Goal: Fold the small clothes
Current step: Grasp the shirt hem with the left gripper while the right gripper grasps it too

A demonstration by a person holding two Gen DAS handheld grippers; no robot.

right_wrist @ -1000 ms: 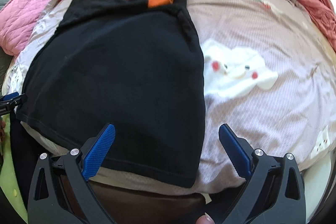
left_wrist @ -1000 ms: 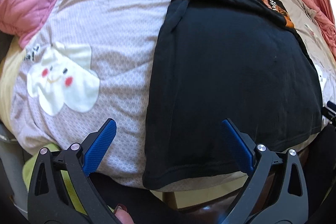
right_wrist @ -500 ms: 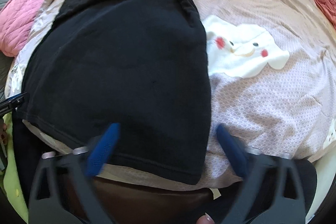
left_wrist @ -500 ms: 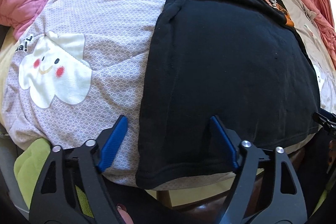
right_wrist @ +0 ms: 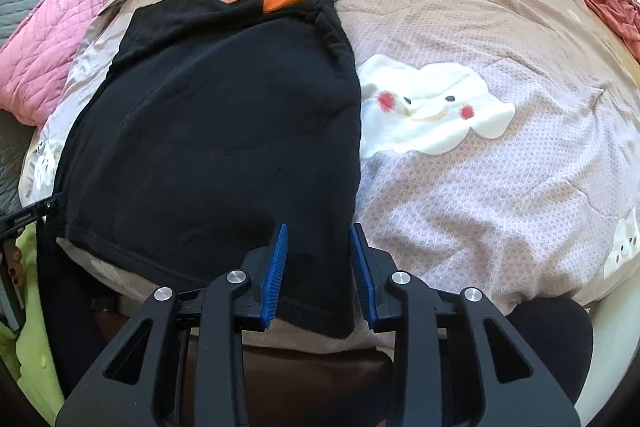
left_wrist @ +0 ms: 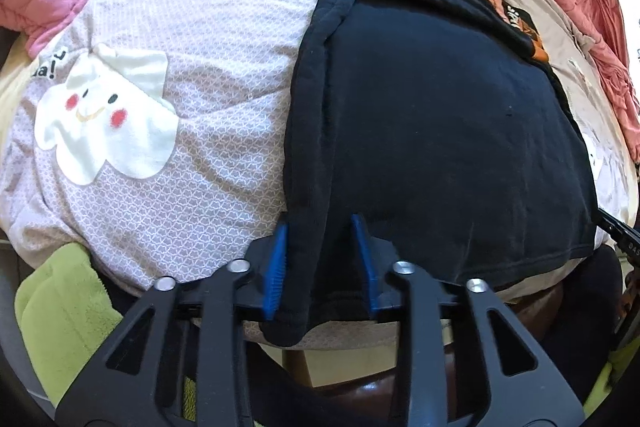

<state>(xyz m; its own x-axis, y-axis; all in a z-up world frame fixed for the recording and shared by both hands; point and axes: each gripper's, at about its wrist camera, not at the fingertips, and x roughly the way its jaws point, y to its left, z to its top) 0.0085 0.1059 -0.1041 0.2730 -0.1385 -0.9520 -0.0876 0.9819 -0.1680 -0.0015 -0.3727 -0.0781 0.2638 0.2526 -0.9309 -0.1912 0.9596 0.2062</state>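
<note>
At near edge of the bed (right_wrist: 500, 187), black t-shirt (right_wrist: 224, 131) lies flat, long axis running away from the grippers toward the far side w/ its folded-over printed end there. Left gripper (left_wrist: 322, 259) straddles the shirt's near-left hem corner, right gripper (right_wrist: 318, 261) straddles the near-right corner; both jaws narrow w/ cloth between the blue pads, but can't tell if either actually pinches yet. Each hand sits at its own corner, so prob. next move is lifting the hem away toward the far end.
</note>
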